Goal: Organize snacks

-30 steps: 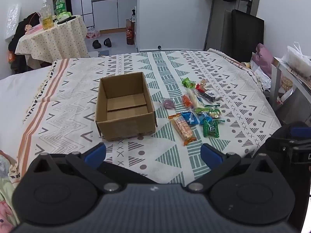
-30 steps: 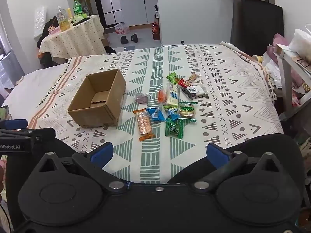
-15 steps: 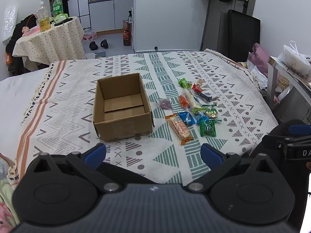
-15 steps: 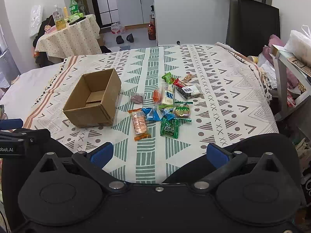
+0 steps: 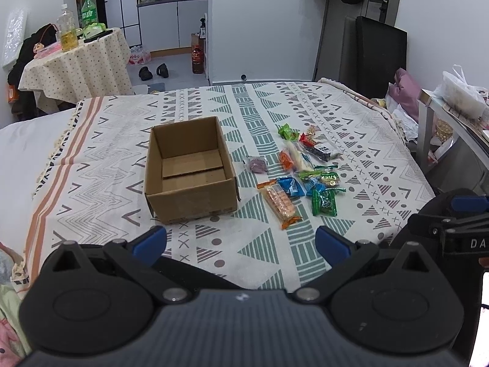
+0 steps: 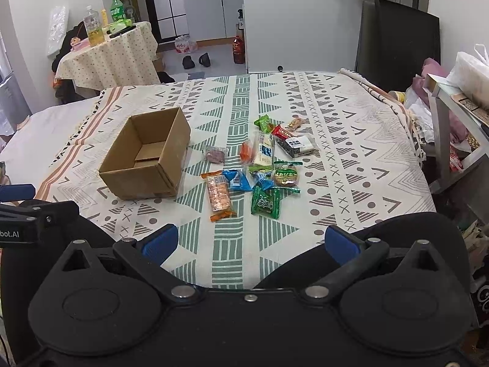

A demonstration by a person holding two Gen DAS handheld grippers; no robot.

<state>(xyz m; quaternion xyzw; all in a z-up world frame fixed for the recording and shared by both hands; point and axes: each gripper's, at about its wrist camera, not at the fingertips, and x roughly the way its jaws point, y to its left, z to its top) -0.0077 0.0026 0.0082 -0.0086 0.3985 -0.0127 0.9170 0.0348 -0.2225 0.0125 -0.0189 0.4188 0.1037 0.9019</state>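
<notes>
Both tools, left tool (image 5: pixel 240 243) and right tool (image 6: pixel 249 241), hang spread wide, snacks (image 6: pixel 259 165) well ahead, untouched.

light: even, soft indoor | shadows: faint | focus: sharp | edges: fisheye bending, dark corners

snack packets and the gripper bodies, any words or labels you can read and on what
"DA": white letters, cut off by the frame edge, on the right hand-held gripper body in the left wrist view.
"bot.AI": white letters, start cut off, on the left hand-held gripper body in the right wrist view.
Snack packets: print there, too small and blurred to read.
Green bottle label: unreadable.
</notes>
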